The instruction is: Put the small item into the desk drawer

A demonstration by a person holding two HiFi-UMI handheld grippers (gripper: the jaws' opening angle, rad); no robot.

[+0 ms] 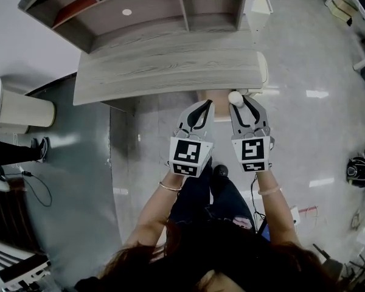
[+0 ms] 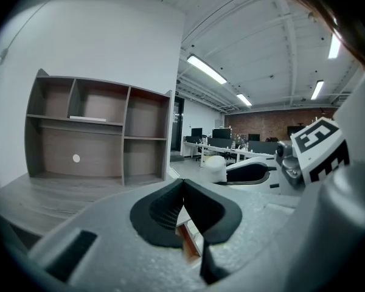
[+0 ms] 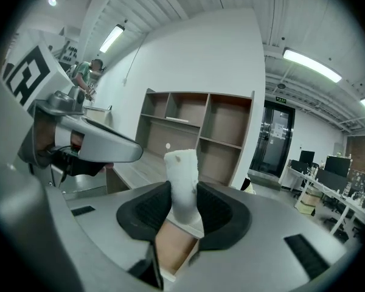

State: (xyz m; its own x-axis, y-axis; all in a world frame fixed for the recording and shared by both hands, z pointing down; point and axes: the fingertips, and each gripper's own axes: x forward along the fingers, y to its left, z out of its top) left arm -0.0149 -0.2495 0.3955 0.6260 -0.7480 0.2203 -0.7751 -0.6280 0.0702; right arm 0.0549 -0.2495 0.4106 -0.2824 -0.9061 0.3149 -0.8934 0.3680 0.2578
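The right tool (image 3: 184, 204) is clenched on the small white item (image 3: 182, 178), pads pressing on both sides, the item standing up past the tips; from the head view it sits just before the front edge of the grey wood surface (image 1: 170, 72); the left tool (image 2: 183, 190) is clenched on nothing, jaws together, just beside the right one; the drawer (image 1: 218, 107) shows tan between them, pulled out under that edge; a shelf unit (image 1: 140, 11) stands at the back of the surface
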